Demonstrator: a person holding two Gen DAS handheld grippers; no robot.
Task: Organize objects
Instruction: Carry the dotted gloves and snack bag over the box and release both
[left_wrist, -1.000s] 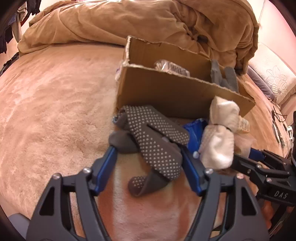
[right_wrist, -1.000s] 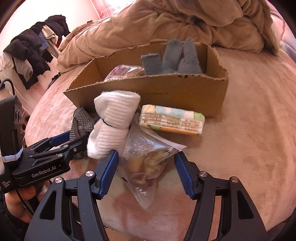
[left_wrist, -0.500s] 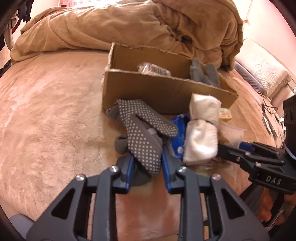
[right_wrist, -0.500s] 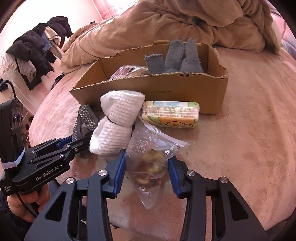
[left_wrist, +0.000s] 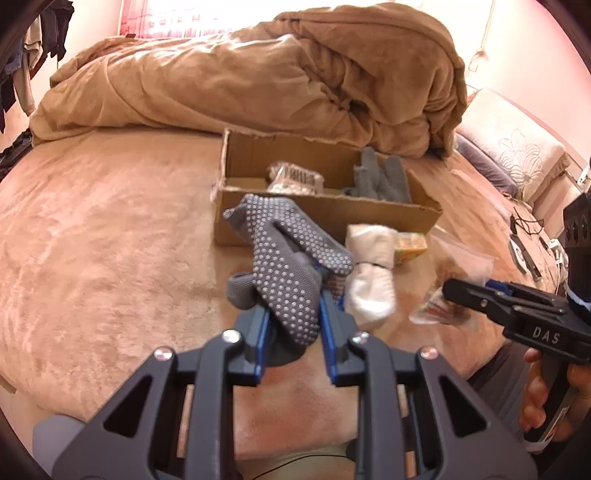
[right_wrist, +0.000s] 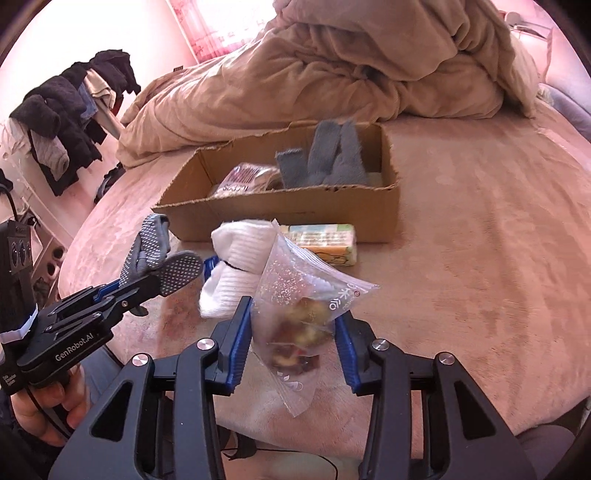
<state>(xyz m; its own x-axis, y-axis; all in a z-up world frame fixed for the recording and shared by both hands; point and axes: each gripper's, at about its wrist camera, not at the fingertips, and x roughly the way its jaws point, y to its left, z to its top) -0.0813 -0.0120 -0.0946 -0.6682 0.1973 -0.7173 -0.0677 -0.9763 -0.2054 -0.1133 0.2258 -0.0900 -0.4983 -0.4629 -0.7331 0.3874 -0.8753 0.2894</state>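
Observation:
My left gripper (left_wrist: 291, 314) is shut on a grey dotted glove (left_wrist: 288, 254) and holds it above the bed, in front of the open cardboard box (left_wrist: 369, 210). My right gripper (right_wrist: 293, 325) is shut on a clear zip bag of snacks (right_wrist: 306, 295), also lifted off the bed. The box (right_wrist: 332, 206) holds a grey glove (right_wrist: 325, 155) and a printed packet (right_wrist: 240, 181). A rolled white sock pair (right_wrist: 236, 269) and a snack pack (right_wrist: 325, 243) lie in front of the box. The left gripper with its glove also shows in the right wrist view (right_wrist: 162, 258).
A bunched tan duvet (left_wrist: 277, 81) lies behind the box. The pink bed cover (left_wrist: 103, 229) spreads left and right. A pillow (left_wrist: 513, 151) is at far right. Clothes hang on a rack (right_wrist: 62, 122) beyond the bed edge.
Both grippers closed from open, the left on the dotted glove, the right on the zip bag. Both have since risen off the bed with their objects.

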